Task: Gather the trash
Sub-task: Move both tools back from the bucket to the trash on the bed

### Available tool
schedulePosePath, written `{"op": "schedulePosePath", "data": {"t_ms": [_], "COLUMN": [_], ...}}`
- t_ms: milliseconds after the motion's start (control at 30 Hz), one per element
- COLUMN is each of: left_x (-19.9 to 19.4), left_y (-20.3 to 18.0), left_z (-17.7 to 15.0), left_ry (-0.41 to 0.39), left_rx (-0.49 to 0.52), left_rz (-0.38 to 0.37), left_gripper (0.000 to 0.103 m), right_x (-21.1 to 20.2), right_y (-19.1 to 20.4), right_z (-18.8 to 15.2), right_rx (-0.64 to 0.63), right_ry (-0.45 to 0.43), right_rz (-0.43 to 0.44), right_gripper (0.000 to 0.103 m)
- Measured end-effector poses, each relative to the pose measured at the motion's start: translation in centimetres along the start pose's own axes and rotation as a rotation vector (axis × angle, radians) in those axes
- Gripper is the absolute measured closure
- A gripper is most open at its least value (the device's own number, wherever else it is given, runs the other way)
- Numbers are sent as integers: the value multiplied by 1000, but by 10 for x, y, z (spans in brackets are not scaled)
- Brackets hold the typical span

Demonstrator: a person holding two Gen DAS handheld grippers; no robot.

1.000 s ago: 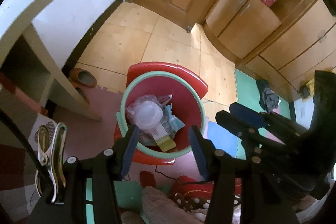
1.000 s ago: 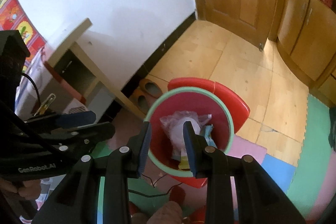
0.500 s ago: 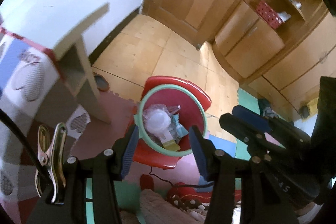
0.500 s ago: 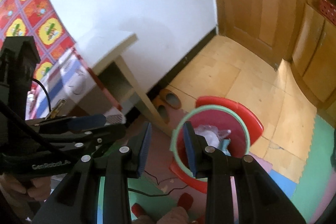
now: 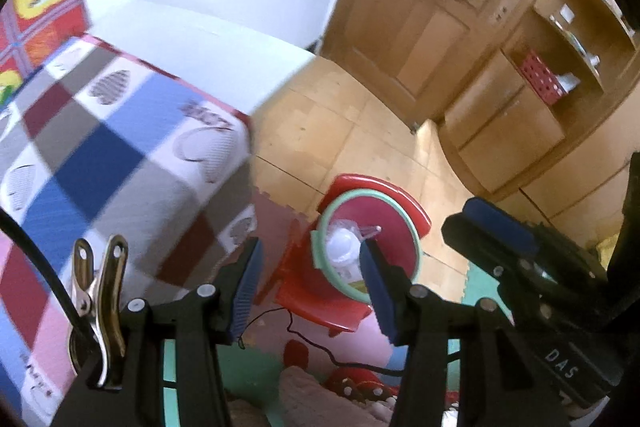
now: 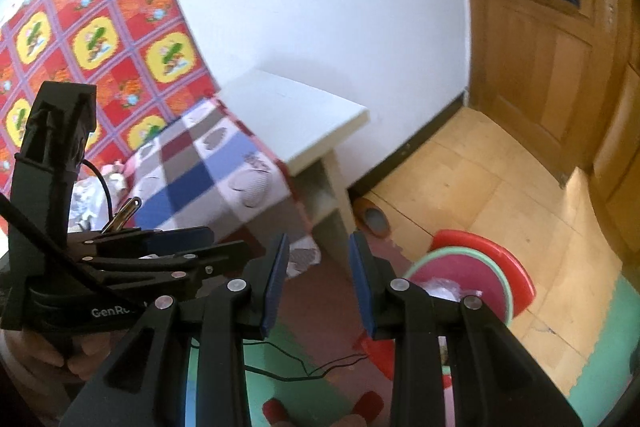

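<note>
A red bin with a green rim point(image 5: 396, 227) sits on a red stool point(image 5: 320, 291) on the floor. In it lies clear plastic wrapping with a white lid point(image 5: 340, 247) and other scraps. My left gripper point(image 5: 310, 287) hovers well above the bin, open, with nothing between its blue pads. The right gripper point(image 5: 500, 239) shows at the right edge of that view. In the right wrist view my right gripper point(image 6: 319, 283) is also open and empty, high above the floor. The bin point(image 6: 472, 269) lies below and to its right. The left gripper point(image 6: 160, 243) sits at the left.
A checked cover point(image 5: 100, 155) drapes a raised surface on the left, beside a white side table point(image 6: 292, 107). A slipper point(image 6: 374, 219) lies under the table. A thin black cable point(image 6: 288, 375) runs over the foam mats. Behind stand a wooden door point(image 5: 420, 27) and cabinets point(image 5: 512, 115).
Both grippers have risen and drawn back from the bin, which now looks smaller and farther off. The checked cover has come into view. Neither pair of jaws has changed its gap.
</note>
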State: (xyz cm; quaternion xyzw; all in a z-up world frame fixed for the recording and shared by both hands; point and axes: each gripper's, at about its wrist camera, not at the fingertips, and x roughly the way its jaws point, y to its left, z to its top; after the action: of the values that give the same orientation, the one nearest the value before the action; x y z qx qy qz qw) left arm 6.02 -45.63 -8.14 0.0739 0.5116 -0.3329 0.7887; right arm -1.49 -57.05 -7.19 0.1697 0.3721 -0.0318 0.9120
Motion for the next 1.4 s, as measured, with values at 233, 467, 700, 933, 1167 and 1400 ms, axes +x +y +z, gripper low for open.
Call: {"op": "schedulePosePath", "data": {"t_ms": [233, 467, 700, 933, 1167, 1400], "left_x": [-40, -85, -130, -170, -203, -231], "left_y": [40, 88, 130, 166, 205, 240], "left_z": [-9, -23, -39, -61, -86, -112], "left_ry": [-37, -85, -134, -168, -191, -206], "left_rx": [-70, -157, -235, -303, -366, -412], "left_rz": [57, 108, 172, 225, 270, 317], "left_gripper": [51, 51, 50, 50, 50, 50], "right_x": [4, 8, 8, 13, 19, 26], "right_y": [52, 105, 161, 217, 268, 315], "right_z": [10, 18, 21, 15, 7, -8], "right_rx": [-83, -160, -236, -313, -358, -401], "right_ry": [-3, -4, 3, 23, 53, 93], "right_rz": [87, 169, 247, 316, 380, 436], "right_gripper": [71, 71, 71, 71, 71, 71]}}
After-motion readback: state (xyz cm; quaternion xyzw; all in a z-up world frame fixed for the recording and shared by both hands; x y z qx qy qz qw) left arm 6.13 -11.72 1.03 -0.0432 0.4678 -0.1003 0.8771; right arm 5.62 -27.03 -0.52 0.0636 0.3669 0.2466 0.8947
